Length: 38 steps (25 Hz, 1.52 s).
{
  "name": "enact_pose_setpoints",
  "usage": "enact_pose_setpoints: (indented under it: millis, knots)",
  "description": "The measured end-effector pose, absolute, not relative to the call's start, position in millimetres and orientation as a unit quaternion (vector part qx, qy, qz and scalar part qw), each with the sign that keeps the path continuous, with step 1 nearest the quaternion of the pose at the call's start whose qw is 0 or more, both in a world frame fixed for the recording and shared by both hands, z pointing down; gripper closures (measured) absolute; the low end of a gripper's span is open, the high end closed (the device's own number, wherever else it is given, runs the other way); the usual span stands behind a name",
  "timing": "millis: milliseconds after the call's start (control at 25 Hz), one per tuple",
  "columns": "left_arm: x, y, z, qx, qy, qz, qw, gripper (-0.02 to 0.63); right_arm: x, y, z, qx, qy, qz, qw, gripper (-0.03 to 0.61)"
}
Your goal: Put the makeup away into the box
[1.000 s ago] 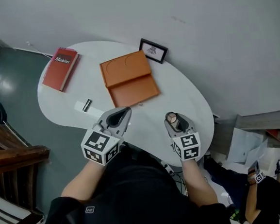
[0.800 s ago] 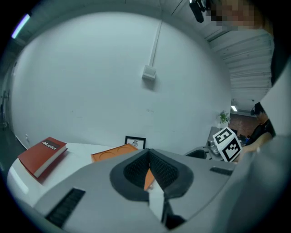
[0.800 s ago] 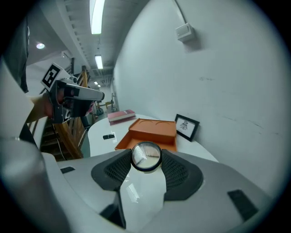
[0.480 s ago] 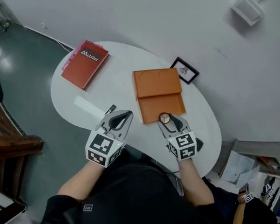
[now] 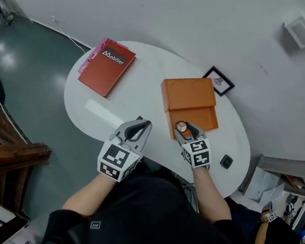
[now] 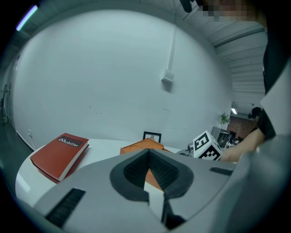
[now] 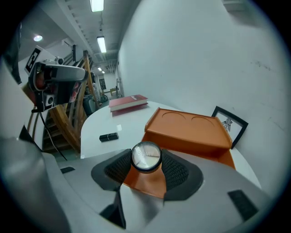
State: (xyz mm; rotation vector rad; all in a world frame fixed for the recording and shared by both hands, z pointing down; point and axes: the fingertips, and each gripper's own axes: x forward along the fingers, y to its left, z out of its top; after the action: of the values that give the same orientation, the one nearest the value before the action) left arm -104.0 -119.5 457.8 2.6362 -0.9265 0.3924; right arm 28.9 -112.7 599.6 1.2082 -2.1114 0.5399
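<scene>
red book (image 5: 107,67), picture frame (image 5: 218,80) and black lipstick (image 7: 108,136) sit around the orange box (image 5: 190,106); right gripper (image 5: 184,129) pinches a round compact (image 7: 146,157), lid facing up; left gripper (image 5: 140,128) pressed together, empty.

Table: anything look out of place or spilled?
Nothing spilled or damaged. A small black tube lies loose on the white table, apart from the orange box, and a small dark item sits near the table's edge.

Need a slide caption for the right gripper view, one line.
Right tongs grip a round compact by the orange box; a black tube lies on the white table.
</scene>
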Motion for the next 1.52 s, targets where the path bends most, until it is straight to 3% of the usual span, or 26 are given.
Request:
enact_pose_setpoints:
  millis: [640, 880, 1240, 1520]
  knots:
    - [-106, -147, 456, 0.928, -0.311, 0.115, 0.169, 0.601, 35, -124, 657, 0.428, -0.747, 0.297, 0.412, 0.353]
    - [-110, -152, 444, 0.929, -0.317, 0.095, 0.165, 0.601, 41, -128, 636, 0.453, -0.753, 0.326, 0.349, 0.351]
    - [-80, -147, 415, 0.937, -0.311, 0.082, 0.135, 0.601, 79, -125, 533, 0.525, -0.780, 0.250, 0.231, 0.354]
    - [-15, -117, 391, 0.947, -0.291, 0.081, 0.112, 0.601, 151, -82, 454, 0.571, -0.784, 0.191, 0.151, 0.438]
